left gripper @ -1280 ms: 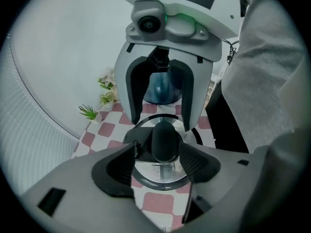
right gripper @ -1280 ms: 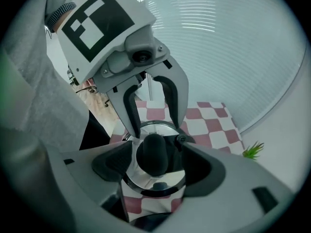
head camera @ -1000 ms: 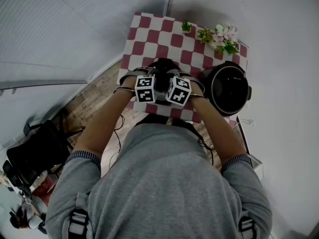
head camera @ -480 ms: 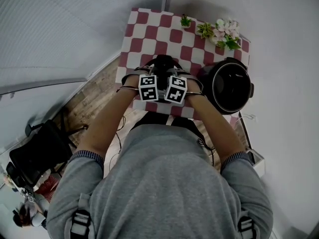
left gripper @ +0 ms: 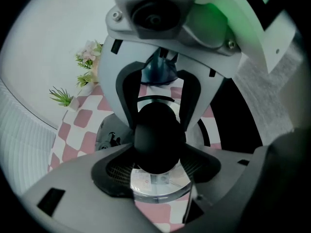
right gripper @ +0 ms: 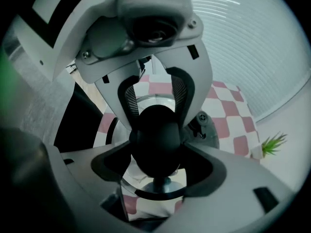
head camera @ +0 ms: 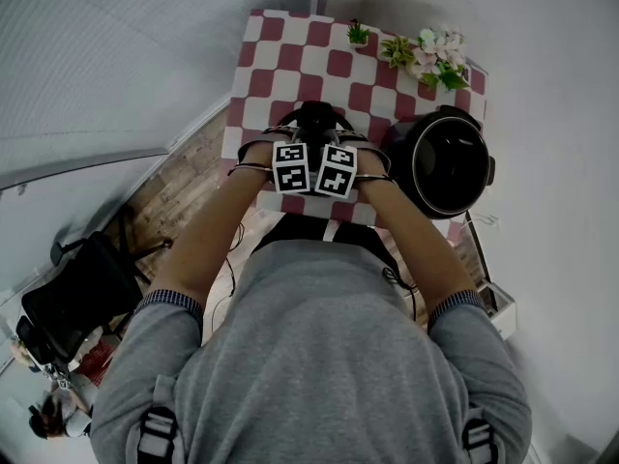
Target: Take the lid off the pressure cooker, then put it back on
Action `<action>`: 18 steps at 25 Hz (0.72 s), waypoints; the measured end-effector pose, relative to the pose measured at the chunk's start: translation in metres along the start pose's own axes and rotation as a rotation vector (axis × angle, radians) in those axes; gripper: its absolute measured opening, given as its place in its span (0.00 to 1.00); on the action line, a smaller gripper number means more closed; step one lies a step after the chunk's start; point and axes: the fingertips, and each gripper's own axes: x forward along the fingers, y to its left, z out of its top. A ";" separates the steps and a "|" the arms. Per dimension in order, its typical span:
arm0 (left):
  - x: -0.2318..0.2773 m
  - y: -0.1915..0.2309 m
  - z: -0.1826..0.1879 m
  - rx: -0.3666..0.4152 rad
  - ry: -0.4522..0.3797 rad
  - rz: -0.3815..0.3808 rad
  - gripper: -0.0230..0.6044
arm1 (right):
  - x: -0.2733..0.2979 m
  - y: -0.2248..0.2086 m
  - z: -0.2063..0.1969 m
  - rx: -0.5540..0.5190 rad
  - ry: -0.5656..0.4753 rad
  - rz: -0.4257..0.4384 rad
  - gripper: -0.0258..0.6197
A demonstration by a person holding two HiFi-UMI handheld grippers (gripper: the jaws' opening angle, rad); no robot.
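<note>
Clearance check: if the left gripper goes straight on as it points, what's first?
The black knob, already clamped between its jaws, then the glass lid just under it. Depth to the checked tablecloth below is unclear.

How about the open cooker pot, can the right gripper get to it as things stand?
Probably yes: the cooker pot stands right beside the right gripper, with only bare tablecloth between. But its jaws clasp the knob of the lid, so the lid comes along.

head view looks steeply down; both gripper views closely face, seemingly, one knob (left gripper: 158,142).
</note>
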 end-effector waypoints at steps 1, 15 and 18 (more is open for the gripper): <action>0.001 0.000 -0.001 -0.004 0.002 -0.005 0.54 | 0.002 0.000 -0.001 -0.002 0.004 -0.003 0.57; -0.006 -0.003 -0.006 -0.057 -0.021 -0.055 0.51 | -0.001 0.001 0.004 0.004 0.007 0.003 0.49; -0.017 -0.009 -0.008 -0.068 -0.042 -0.052 0.51 | -0.008 0.007 0.013 -0.004 -0.005 0.006 0.49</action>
